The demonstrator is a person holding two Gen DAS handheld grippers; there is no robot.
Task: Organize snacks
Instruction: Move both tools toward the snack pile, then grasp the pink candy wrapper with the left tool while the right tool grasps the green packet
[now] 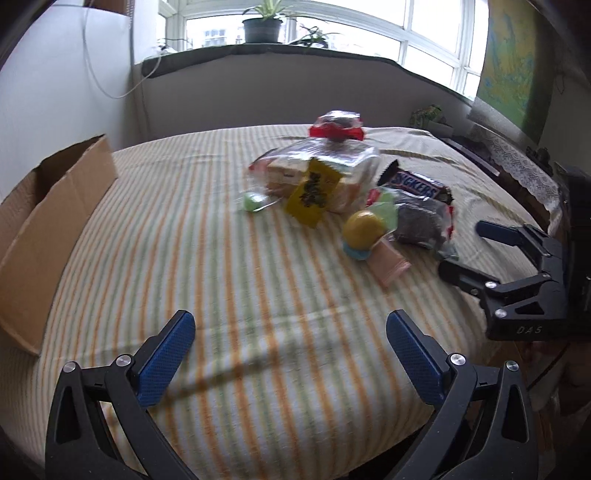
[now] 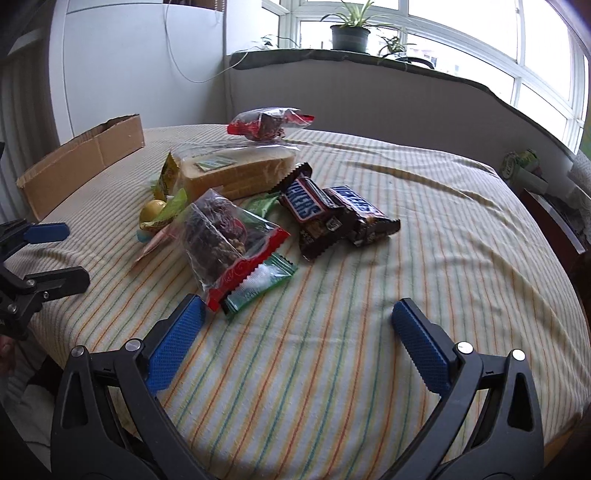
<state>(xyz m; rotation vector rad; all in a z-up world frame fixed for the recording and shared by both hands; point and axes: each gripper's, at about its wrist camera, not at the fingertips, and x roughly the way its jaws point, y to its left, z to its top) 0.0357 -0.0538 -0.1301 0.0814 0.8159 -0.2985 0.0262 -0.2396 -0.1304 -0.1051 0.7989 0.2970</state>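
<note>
Your right gripper (image 2: 299,325) and left gripper (image 1: 291,336) both hang with jaws apart and empty, and closing on the slick brownie bag (image 2: 225,236) at centre could drag the green packet (image 2: 258,286) beneath it.

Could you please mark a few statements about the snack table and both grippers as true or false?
1. Both grippers are open and hold nothing. True: the left gripper and the right gripper are both spread over the striped cloth.
2. Two Snickers bars lie side by side. True.
3. The cardboard box sits on top of the bread bag. False: it stands apart, at the table's edge.
4. The bread bag is already inside the box. False: it lies on the cloth.
5. A potted plant stands on the windowsill. True.
</note>
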